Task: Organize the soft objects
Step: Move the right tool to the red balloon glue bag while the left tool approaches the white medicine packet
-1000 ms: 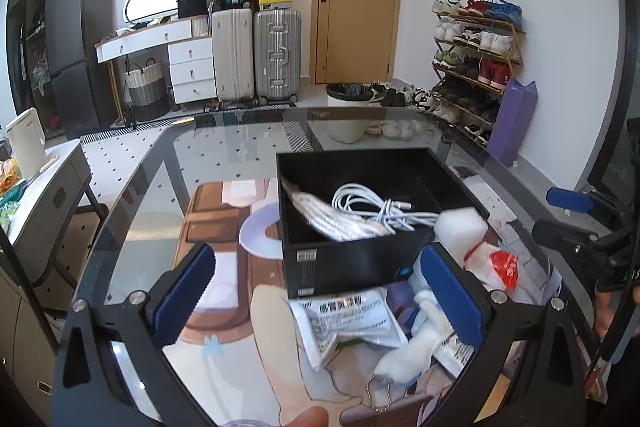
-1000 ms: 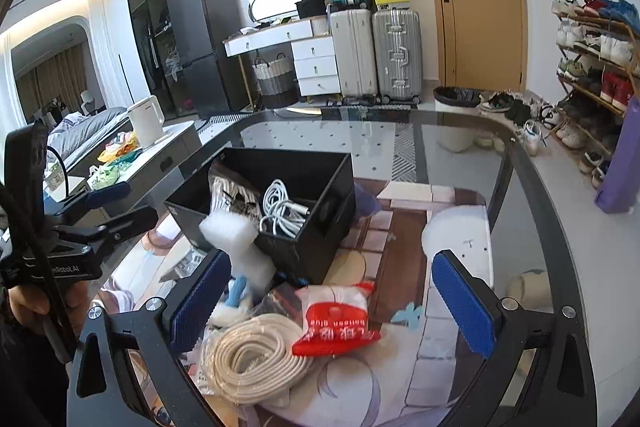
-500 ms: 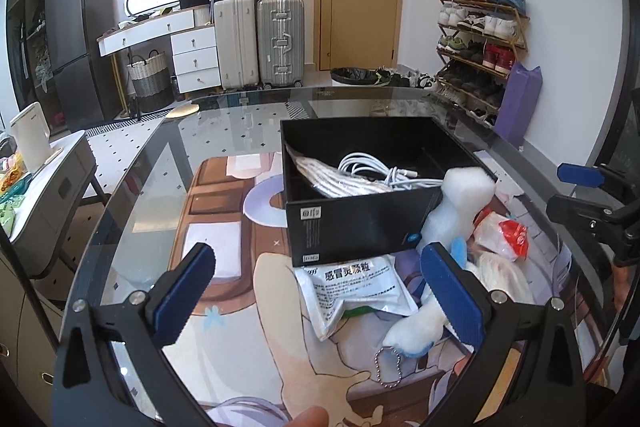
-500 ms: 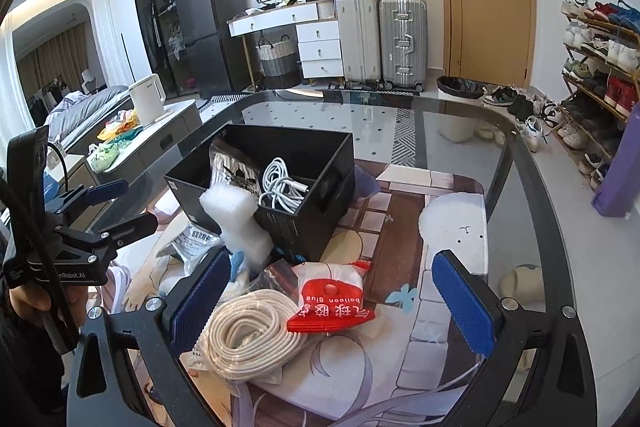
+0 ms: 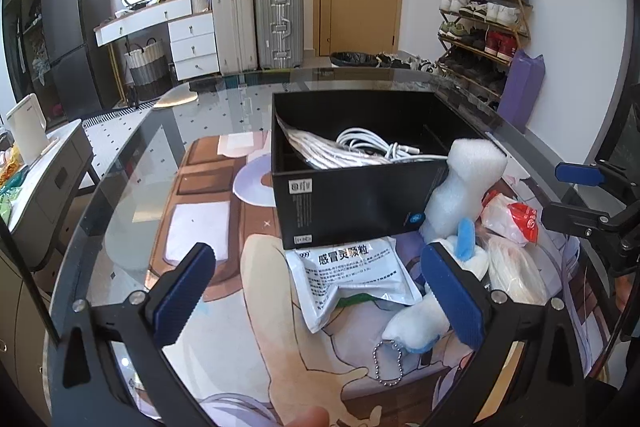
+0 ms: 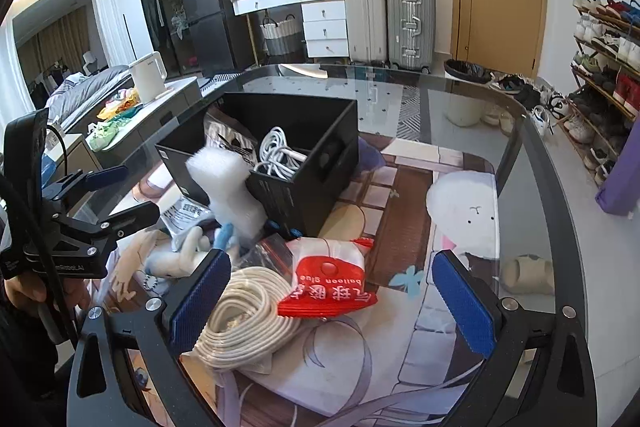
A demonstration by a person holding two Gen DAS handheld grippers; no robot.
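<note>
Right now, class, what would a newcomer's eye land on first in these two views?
Probably the black box mid-table, holding white cables. A white foam block leans on its corner. In front lie a red glue packet and a cream cord coil.

The open box [image 5: 360,195] stands on the glass table [image 5: 132,163], with a cable bundle [image 5: 376,147] and a bagged item inside it. A foam block [image 5: 460,195] leans against the box's near right corner (touching the wall), and a printed pouch [image 5: 352,275] lies flat on the table just before the box. In the right wrist view, a coiled rope [image 6: 248,315] lies nearest the camera, the glue packet [image 6: 328,283] just right of it, and a plush toy [image 6: 176,259] left of both.
</note>
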